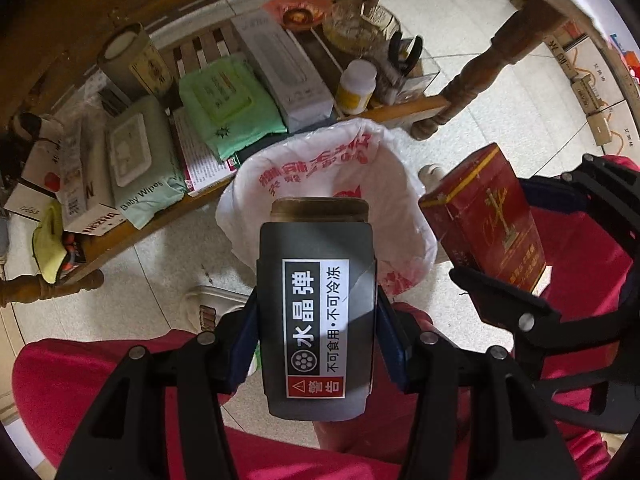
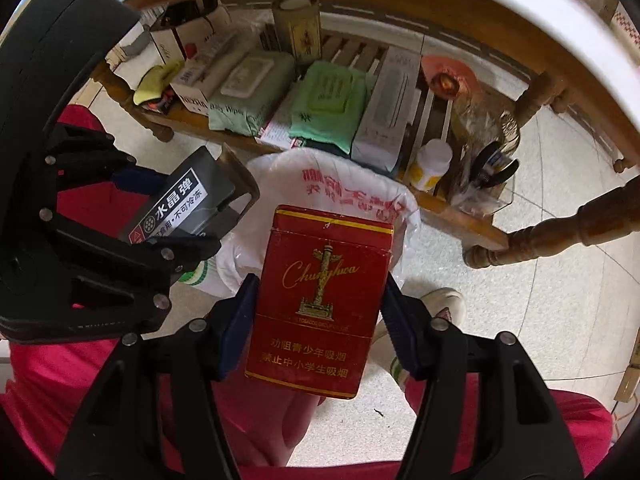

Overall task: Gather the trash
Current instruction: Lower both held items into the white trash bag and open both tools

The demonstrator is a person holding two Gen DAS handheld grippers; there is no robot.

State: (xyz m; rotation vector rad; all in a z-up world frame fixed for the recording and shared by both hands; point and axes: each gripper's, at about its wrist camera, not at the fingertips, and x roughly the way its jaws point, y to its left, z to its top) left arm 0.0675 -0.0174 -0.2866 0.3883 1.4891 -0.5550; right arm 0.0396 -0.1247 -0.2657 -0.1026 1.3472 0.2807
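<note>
With the left gripper (image 1: pixel 316 340) clamped on the grey box (image 1: pixel 316 312) and the right gripper (image 2: pixel 318 328) clamped on the red cigarette pack (image 2: pixel 320 296), both above the bag-lined bin (image 1: pixel 384 184), the drop-off step applies; next, release over the bin.

Grey box (image 1: pixel 316 312): "水晶弹", "不可食用·不可冷冻", "警告" with a warning triangle
Red cigarette pack (image 2: pixel 320 300): "Chunghwa", "劝阻青少年吸烟", "禁止中小学生吸烟"
Wipes pack (image 1: pixel 140 160): "Baby Wipes"
</note>
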